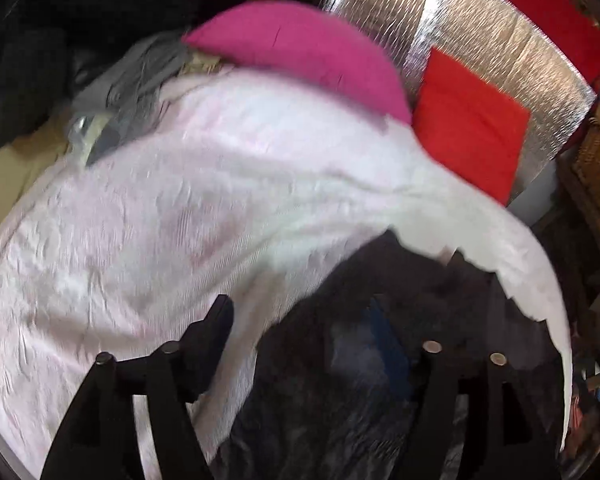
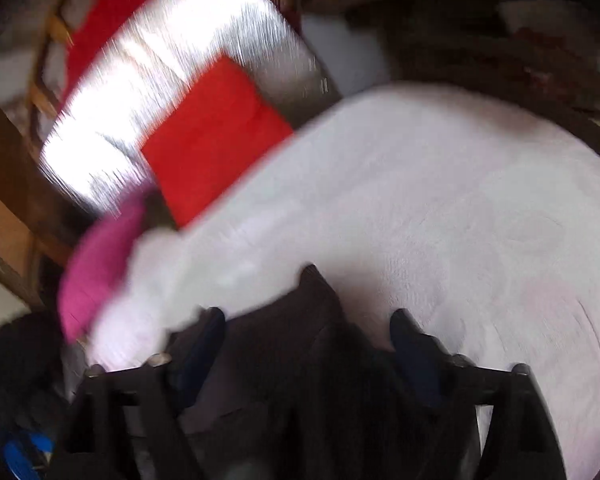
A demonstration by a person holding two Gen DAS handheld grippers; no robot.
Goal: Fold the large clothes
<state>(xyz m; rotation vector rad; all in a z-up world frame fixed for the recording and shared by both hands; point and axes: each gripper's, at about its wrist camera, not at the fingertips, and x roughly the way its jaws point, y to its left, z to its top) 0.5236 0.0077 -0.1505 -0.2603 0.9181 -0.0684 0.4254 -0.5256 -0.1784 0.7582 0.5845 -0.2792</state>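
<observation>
A dark, almost black garment lies bunched on the pale pink sheet of a bed. In the left wrist view my left gripper has its jaws wide apart; the left fingertip shows over the sheet and the right one is hidden against the dark cloth. In the right wrist view my right gripper also has its jaws apart, with a fold of the dark garment rising between the fingers. The view is blurred, so I cannot tell whether the cloth is pinched.
A magenta cushion and a red cushion lie at the head of the bed against a silver foil panel. A grey garment and dark clothes are piled at the left. Wooden furniture stands on the right.
</observation>
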